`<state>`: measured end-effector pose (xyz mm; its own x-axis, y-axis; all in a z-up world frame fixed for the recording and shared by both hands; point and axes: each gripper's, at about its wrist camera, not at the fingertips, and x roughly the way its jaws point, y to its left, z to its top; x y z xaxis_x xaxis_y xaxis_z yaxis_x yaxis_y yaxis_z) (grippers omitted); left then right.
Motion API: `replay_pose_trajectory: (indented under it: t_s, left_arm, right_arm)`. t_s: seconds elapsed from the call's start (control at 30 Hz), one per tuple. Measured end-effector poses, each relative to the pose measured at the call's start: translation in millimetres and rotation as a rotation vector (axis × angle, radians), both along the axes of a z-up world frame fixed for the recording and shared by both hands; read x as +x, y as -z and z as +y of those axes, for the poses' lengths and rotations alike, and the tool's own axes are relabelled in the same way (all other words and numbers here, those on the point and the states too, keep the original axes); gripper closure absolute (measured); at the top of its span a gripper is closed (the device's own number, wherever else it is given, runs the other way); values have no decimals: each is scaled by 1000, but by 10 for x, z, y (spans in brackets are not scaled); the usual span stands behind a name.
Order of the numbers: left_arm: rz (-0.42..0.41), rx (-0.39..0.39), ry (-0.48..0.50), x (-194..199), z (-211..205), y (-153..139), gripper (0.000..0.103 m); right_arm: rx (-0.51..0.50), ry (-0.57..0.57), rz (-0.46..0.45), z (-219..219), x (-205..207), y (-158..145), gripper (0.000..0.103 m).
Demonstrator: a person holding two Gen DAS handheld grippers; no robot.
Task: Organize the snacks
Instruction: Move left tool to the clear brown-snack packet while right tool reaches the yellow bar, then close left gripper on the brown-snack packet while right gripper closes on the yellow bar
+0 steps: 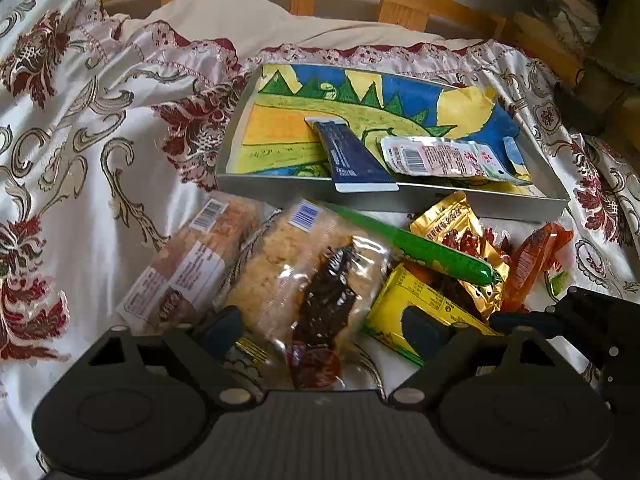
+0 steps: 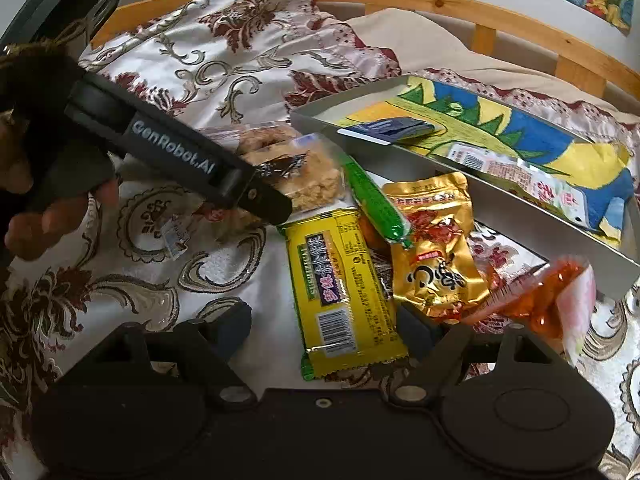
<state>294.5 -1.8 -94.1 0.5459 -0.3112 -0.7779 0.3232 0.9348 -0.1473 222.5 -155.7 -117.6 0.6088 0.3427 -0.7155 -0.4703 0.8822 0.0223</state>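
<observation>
- Lay across the bed: patterned bedcover [image 1: 80,160], carrying everything.
- Sat toward the headboard edge: tray [image 1: 400,196], lined with a crayon drawing, with a blue packet [image 1: 352,156] and a white packet [image 1: 440,156] already inside along its near edge.
- Lay heaped just outside the tray's near edge: the remaining snacks.
- Hung spread over the rice cake [image 1: 304,272] in clear wrap: left claw [image 1: 320,332], pads either side, not pressing.
- Probably called for centring on the cake and closing gently, since crumbly contents and slippery film would punish a hard squeeze.
- Hung spread around the yellow bar [image 2: 340,280]: right claw [image 2: 324,330], one pad close to the bar's right edge, the other well clear.
- Probably called for shifting sideways to pinch the bar evenly across its width.
- Rested on neighbouring packets and seemed likely to roll if they were lifted: green stick [image 2: 376,200].
- Read "GenRobot.AI" along the left claw's side.
- Showed Chinese characters on the yellow bar and gold pouch [image 2: 432,248], barcodes elsewhere; finer print could not be read.
</observation>
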Motion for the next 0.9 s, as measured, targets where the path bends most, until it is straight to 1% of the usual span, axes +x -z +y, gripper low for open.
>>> replay_pose_trajectory:
  t_s: [0.1,0.2,0.23,0.33,0.4,0.47,0.53,0.63,0.67,0.7,0.77,0.8,0.9]
  left_arm:
    - [-10,9,11,5,-11,3,19]
    - [-19,35,19,-13,-43,-9,23]
    - [-19,43,19,-20,-51,-15,24]
    - [-4,42,9,-56,-57,-24,26]
    - [31,22,-4,-70,-46,-3,26]
    - [70,19,-7,-67,-40,43,34]
    - [69,39,-3,-68,-52,73,35]
    - [57,63,5,-68,-80,86,36]
    - [57,65,6,-67,-83,91,36]
    - [57,75,6,-68,-86,97,37]
    - [61,103,7,-65,-98,110,44]
    - [68,114,2,-55,-99,121,45]
    - [84,100,-19,-47,-83,135,47]
  right_arm:
    - [-9,-8,-7,22,12,21,22]
    - [-14,-4,-7,31,28,38,22]
    - [-16,-3,-7,33,25,39,23]
    - [-58,-6,-14,73,3,43,30]
    - [-92,-10,-20,101,-8,49,36]
    - [-106,-2,-20,105,-5,45,45]
    - [-107,13,-21,90,10,38,51]
    - [-84,20,-5,58,41,54,50]
    - [-82,18,-6,57,46,63,48]
    - [-83,14,-7,58,47,75,48]
    - [-84,12,-13,67,40,96,45]
    - [-86,8,-13,74,37,104,44]
    - [-99,-2,-10,89,26,108,44]
